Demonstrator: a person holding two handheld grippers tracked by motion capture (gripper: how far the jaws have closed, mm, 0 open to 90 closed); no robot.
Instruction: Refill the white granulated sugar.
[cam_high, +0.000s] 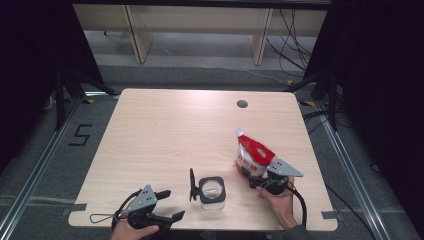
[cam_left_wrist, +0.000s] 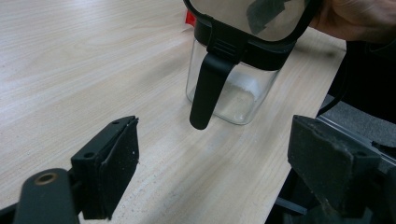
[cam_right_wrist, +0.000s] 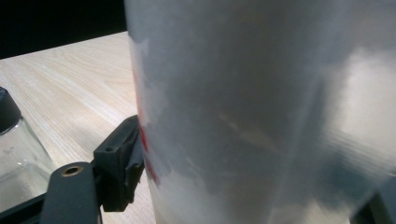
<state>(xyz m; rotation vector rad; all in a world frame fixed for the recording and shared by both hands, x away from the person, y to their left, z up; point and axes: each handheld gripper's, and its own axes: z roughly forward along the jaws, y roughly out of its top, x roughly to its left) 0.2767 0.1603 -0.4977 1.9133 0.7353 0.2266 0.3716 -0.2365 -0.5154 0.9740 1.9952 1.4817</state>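
Observation:
A red and white stand-up pouch (cam_high: 254, 155) leans on the table's right side. My right gripper (cam_high: 254, 176) is shut on its lower part; in the right gripper view the pouch (cam_right_wrist: 261, 112) sits between the jaws, with one pad (cam_right_wrist: 123, 163) pressed to its side. A clear square jar (cam_high: 211, 190) with a black rim stands near the front edge, its hinged lid (cam_high: 192, 185) flipped open to the left. My left gripper (cam_high: 172, 204) rests open at the front left, nothing between its fingers. In the left gripper view the jar (cam_left_wrist: 233, 88) stands just ahead of the left gripper (cam_left_wrist: 215, 172).
The light wooden table (cam_high: 175, 130) has a round cable hole (cam_high: 242, 104) at the back right. Its front edge runs close under both hands. Dark stands and cables flank the table on the floor. Wooden furniture legs stand beyond the far edge.

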